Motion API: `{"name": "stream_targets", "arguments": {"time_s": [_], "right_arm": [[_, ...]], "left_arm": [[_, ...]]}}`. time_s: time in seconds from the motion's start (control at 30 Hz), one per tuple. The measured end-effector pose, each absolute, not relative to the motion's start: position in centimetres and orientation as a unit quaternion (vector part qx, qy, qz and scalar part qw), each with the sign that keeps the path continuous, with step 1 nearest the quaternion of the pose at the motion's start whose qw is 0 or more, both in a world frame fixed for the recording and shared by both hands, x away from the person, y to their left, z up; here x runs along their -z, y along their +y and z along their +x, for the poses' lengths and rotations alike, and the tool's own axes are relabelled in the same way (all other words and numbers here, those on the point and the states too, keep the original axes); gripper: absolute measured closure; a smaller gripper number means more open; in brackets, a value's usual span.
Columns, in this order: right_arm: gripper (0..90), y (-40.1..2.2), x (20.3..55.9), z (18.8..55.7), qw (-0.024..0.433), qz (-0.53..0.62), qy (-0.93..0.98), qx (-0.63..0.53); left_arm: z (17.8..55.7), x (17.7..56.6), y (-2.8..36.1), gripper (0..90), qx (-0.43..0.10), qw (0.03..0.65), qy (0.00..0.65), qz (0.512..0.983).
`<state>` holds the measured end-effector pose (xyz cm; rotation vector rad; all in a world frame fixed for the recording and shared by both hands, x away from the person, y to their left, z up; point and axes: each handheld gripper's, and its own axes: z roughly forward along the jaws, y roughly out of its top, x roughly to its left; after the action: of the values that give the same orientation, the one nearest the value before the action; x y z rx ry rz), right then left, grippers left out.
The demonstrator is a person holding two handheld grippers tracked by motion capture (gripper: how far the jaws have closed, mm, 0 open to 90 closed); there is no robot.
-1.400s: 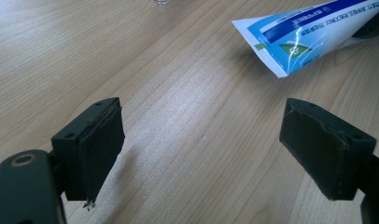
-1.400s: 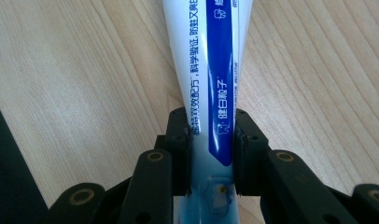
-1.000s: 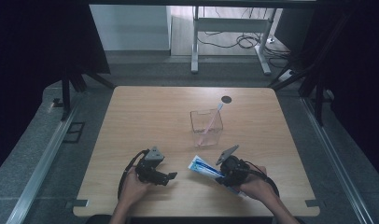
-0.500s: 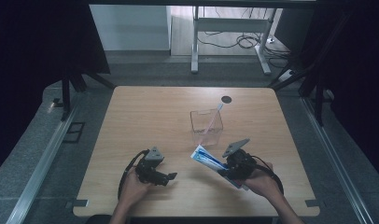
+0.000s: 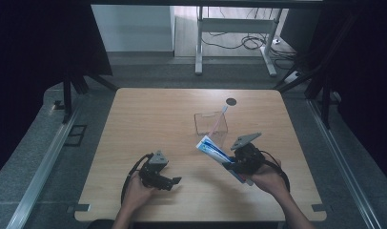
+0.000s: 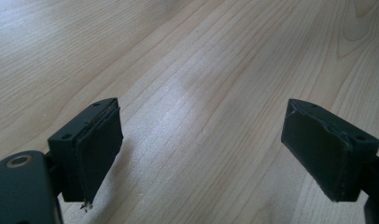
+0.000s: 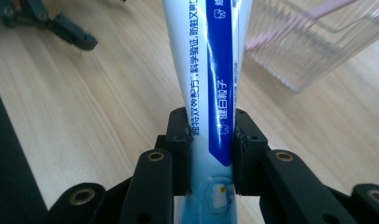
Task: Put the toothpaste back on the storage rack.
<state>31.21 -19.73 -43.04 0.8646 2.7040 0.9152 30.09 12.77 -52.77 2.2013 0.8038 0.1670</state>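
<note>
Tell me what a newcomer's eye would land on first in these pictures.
First, the white and blue toothpaste tube, clamped between the fingers of the right gripper and raised off the table's near right part. Just beyond it stands a clear ribbed container with a pink toothbrush leaning inside. At near left, the left gripper rests open on the wooden table, holding nothing.

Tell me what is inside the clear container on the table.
The clear container holds one pink toothbrush, leaning with its head above the rim. Its lower end is blurred by the ribbed wall. The toothpaste tube remains outside, clamped in the right claw.
</note>
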Motion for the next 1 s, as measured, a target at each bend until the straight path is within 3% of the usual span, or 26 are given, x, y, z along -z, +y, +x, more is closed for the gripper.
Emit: {"name": "stream_targets", "arguments": {"time_s": [1.0], "right_arm": [[72.2, -18.7, 40.0, 35.7, 0.123, 0.319, 0.865, -0.368]], "left_arm": [[30.0, 52.7, 12.5, 12.7, -0.065, 0.385, 0.305, 0.869]]}}
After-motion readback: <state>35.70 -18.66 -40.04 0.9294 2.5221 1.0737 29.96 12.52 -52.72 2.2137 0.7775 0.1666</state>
